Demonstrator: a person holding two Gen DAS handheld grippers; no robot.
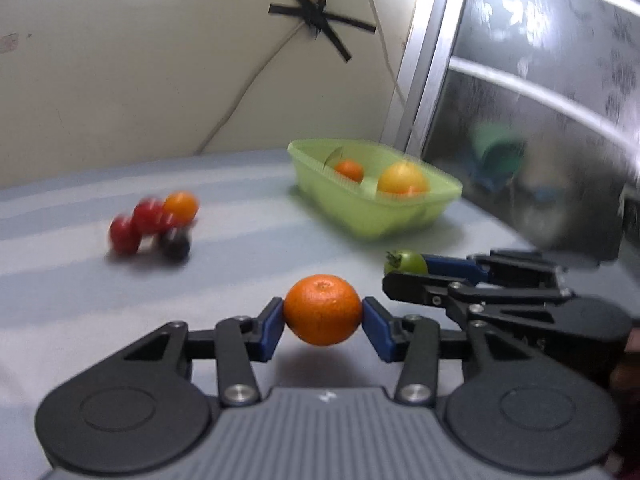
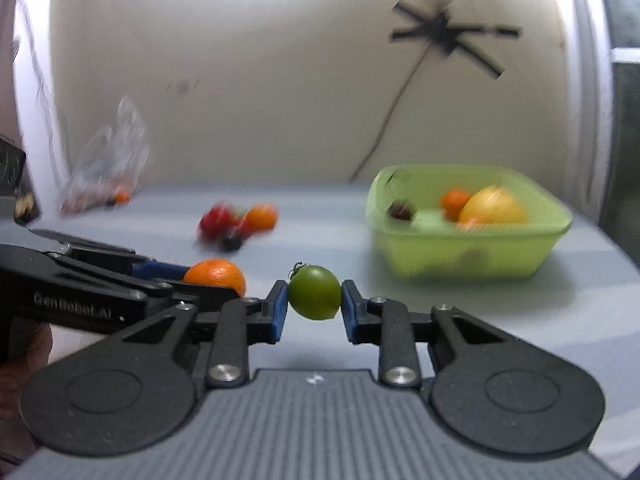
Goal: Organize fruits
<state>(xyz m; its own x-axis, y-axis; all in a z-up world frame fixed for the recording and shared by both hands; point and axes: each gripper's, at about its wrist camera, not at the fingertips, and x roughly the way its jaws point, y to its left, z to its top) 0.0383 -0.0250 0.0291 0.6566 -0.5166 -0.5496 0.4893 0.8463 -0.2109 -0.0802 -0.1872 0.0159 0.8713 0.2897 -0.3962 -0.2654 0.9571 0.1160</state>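
Both loaded now — the left gripper (image 1: 323, 322) has its fingers pinching an orange (image 1: 322, 310) clear of the surface (image 1: 240, 280), the right gripper (image 2: 314, 304) squeezing a green tomato (image 2: 315, 297) alongside. This looks like the carry leg: next comes a swing over to the green basket (image 2: 472, 256), fruit already inside, dropping each above the rim — the loose cluster (image 2: 236, 222) waits

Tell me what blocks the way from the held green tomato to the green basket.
Nothing visible does. The right gripper holds the green tomato, and only bare tabletop lies between it and the green basket.
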